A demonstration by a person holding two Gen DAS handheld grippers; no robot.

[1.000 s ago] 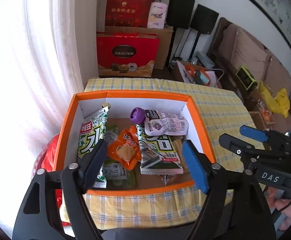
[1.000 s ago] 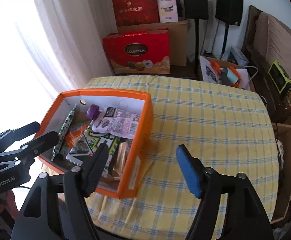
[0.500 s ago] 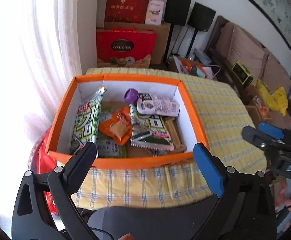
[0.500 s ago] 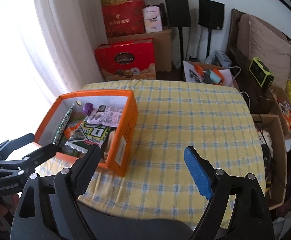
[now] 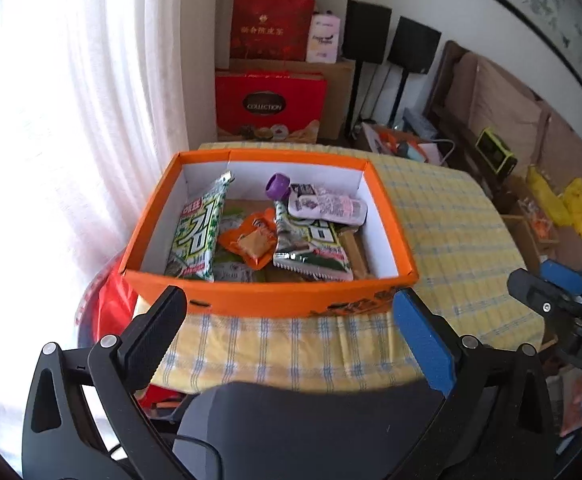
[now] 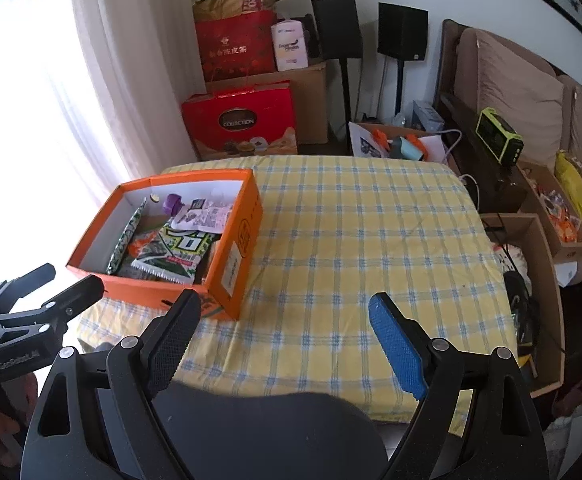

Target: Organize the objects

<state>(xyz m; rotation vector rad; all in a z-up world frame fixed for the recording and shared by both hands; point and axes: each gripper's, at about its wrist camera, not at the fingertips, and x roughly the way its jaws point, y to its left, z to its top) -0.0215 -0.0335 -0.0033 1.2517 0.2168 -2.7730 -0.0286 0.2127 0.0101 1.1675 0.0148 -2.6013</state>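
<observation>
While the orange box [image 5: 267,300] sits filled on the table [image 6: 351,240], the left gripper [image 5: 291,320] and right gripper [image 6: 287,332] are held wide apart, nothing grasped.

Orange box [image 6: 235,256] sits at table's left edge, curtain [image 6: 103,80] just beyond. Right of box, checked tablecloth [image 6: 363,240] lies bare — wide passage. Inside box, snack packets [image 5: 311,244] cover the floor; walls hem access, top only.
</observation>
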